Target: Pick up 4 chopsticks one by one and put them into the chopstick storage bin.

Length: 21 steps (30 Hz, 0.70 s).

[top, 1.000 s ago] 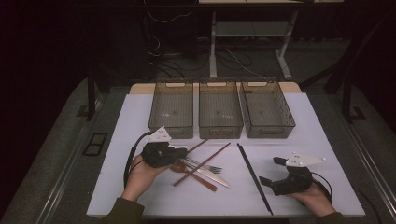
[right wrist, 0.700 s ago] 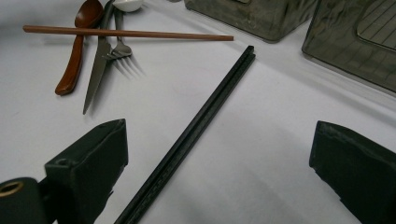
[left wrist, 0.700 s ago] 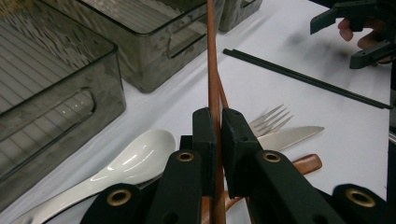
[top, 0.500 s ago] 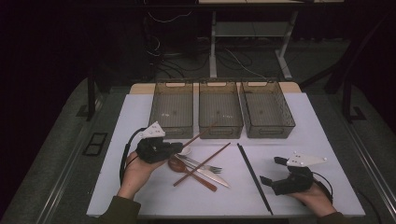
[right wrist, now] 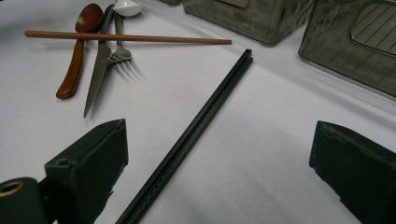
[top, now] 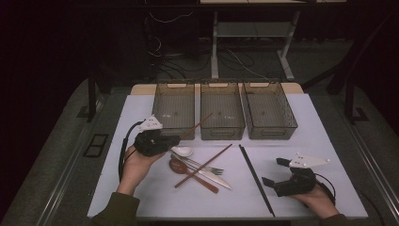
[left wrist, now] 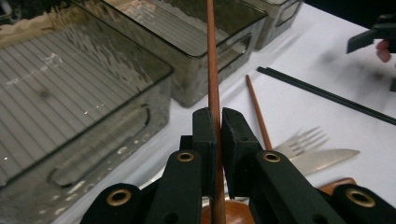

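Observation:
My left gripper point(top: 176, 139) is shut on one end of a brown chopstick point(top: 197, 125), held off the table with its far end pointing up between the left bin point(top: 162, 101) and the middle bin point(top: 222, 133). In the left gripper view the jaws point(left wrist: 218, 126) pinch the chopstick point(left wrist: 212, 70). A second brown chopstick point(top: 204, 165) lies across the wooden spoon point(top: 188, 172), fork and knife point(top: 214, 178). My right gripper point(top: 273, 171) rests open at the front right, beside the pair of black chopsticks point(top: 256, 179). In its own view the black chopsticks point(right wrist: 196, 126) lie between the wide-open jaws point(right wrist: 219, 154).
Three clear bins stand in a row at the back of the white mat; the right bin point(top: 287, 115) is nearest my right side. A white spoon point(top: 182, 151) lies just under the left gripper. The cutlery pile point(right wrist: 100, 65) sits in the mat's middle.
The left gripper has risen slightly with the brown chopstick, whose far end now reaches up toward the bins. The right gripper has stayed put.

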Motion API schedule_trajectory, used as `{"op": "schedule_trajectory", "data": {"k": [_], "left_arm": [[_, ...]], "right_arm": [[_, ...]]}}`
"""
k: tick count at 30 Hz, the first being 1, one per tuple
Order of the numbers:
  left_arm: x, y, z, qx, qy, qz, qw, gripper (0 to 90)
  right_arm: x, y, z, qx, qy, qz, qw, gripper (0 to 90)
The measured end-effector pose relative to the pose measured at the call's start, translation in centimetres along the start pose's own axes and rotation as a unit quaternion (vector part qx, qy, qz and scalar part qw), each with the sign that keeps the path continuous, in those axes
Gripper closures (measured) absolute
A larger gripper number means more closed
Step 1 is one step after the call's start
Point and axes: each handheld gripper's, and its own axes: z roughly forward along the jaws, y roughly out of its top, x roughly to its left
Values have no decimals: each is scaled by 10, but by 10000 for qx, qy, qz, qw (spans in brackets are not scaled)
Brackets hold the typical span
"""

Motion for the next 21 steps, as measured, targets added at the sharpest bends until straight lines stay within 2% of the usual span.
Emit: {"op": "schedule_trajectory", "data": {"k": [21], "left_arm": [[32,33,11,66,381,-62,9992,833]], "right_arm": [[0,0,-1,-13,-16,22,10000,40]]}}
